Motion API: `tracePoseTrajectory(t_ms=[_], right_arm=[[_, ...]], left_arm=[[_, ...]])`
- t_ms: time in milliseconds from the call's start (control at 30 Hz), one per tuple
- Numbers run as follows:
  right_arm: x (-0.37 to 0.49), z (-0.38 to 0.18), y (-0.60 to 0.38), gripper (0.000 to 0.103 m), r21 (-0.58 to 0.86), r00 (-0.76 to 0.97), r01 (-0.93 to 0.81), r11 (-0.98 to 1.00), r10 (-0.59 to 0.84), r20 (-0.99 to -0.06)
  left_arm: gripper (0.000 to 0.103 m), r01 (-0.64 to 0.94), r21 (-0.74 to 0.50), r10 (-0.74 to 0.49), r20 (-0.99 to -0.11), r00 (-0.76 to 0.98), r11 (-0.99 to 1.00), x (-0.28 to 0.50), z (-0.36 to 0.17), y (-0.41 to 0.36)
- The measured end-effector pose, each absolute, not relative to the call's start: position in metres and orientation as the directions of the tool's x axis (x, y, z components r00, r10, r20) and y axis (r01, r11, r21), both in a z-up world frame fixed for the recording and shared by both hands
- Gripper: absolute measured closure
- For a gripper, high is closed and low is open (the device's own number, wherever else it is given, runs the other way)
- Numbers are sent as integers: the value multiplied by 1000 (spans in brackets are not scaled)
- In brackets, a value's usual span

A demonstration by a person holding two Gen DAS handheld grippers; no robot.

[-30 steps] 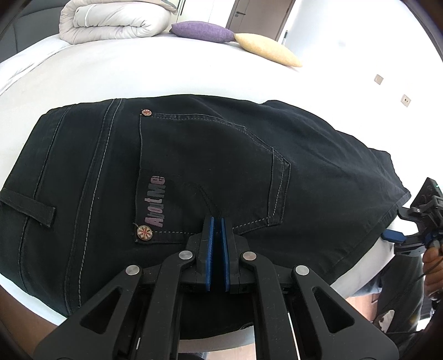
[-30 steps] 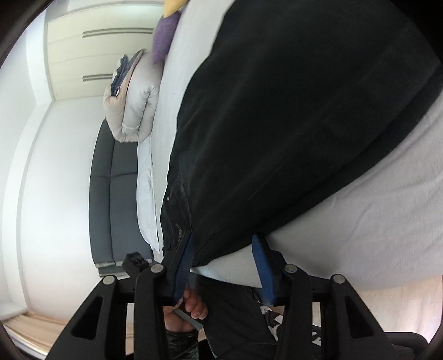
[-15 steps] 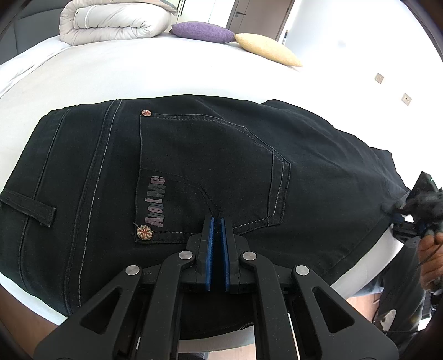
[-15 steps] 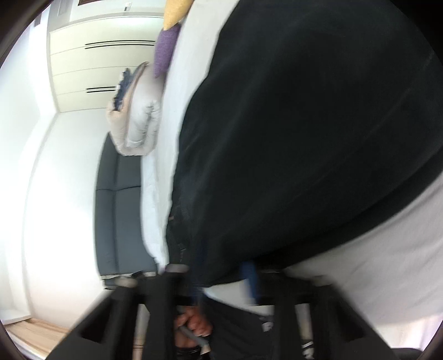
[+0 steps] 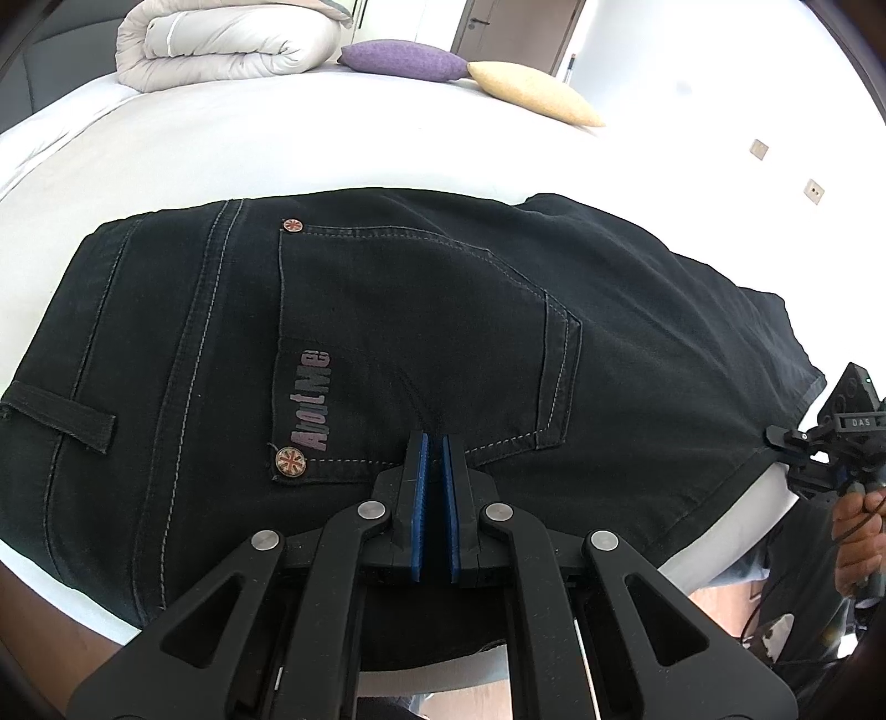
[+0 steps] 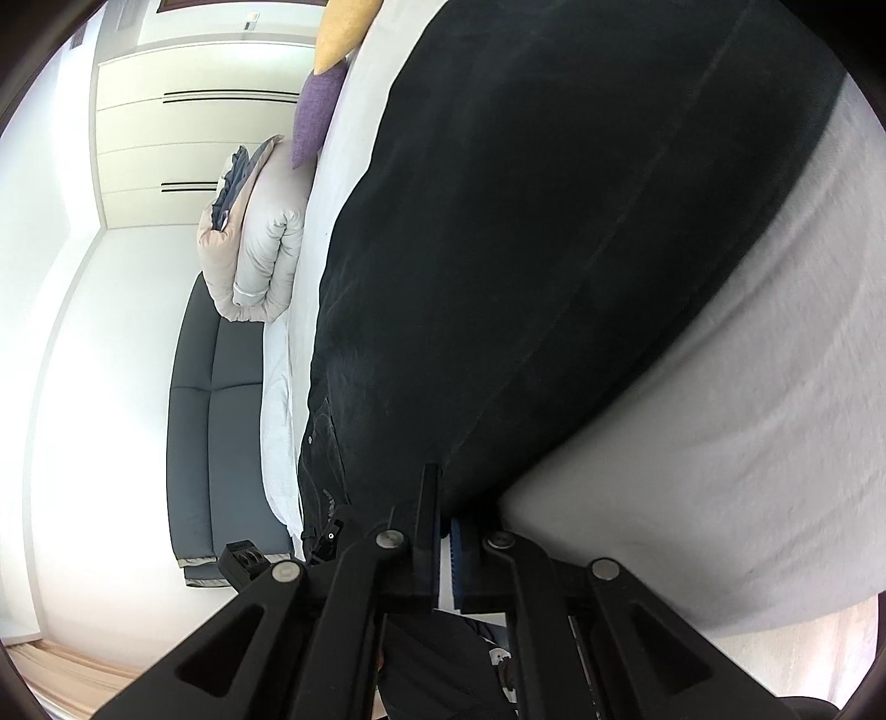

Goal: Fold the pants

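Duvet point(image 5: 221, 50) and pillows point(image 5: 404, 58) far across bed point(image 5: 277, 149), clear of pants point(image 5: 387, 332). Pants lying crosswise, waistband left. Left gripper point(image 5: 434, 443) closed, empty over pocket; right gripper point(image 6: 443, 520) clamped on pants edge.

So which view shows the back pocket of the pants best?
The left wrist view: the back pocket faces the camera whole, with its stitching, both rivets and printed lettering. The right wrist view shows the pants mostly as a dark expanse; only a sliver of stitched detail appears at the left edge.
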State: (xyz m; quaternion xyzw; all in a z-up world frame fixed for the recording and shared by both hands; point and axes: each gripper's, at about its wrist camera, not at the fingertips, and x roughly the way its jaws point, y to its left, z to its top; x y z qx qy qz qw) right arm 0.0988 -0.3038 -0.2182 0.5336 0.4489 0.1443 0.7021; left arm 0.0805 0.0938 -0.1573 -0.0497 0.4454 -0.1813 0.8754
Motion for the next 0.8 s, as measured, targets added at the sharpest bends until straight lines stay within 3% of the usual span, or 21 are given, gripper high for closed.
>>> tracePoseTrajectory(t_ms=[100, 133, 167, 200, 300, 467, 600, 633, 667, 700, 800], right_arm=[[98, -217, -305, 97, 885, 527, 273, 376, 711, -465], [93, -213, -306, 81, 880, 511, 271, 390, 716, -475], [86, -203, -305, 58, 867, 486, 250, 431, 719, -497], [79, -192, -305, 52, 855, 482, 220, 469, 710, -513], [65, -146, -314, 52, 781, 539, 94, 618, 627, -562], [115, -145, -329, 66, 831, 578, 84, 549, 653, -490], [167, -177, -312, 71, 871, 522, 140, 471, 712, -469], [178, -186, -307, 75, 853, 509, 147, 501, 701, -499], [185, -190, -305, 96, 839, 504, 140, 526, 691, -517], [188, -196, -310, 103, 824, 511, 156, 545, 669, -540], [176, -210, -356, 103, 850, 591, 216, 480, 629, -505]], left_arm=[[98, 256, -260, -360, -767, 531, 931, 82, -152, 95], [98, 251, -254, -352, -771, 531, 934, 82, -148, 95], [98, 248, -244, -342, -772, 536, 938, 80, -142, 95], [98, 252, -243, -345, -759, 553, 937, 78, -133, 92], [98, 281, -268, -385, -727, 569, 922, 81, -114, 79], [98, 363, -270, -436, -726, 531, 892, 120, -106, 17], [98, 387, -225, -395, -802, 448, 894, 157, -131, -35], [98, 383, -212, -377, -818, 433, 899, 162, -139, -39], [98, 384, -201, -368, -823, 433, 901, 165, -146, -42], [98, 390, -207, -380, -810, 447, 898, 164, -149, -39], [98, 384, -254, -418, -793, 442, 888, 163, -151, -27]])
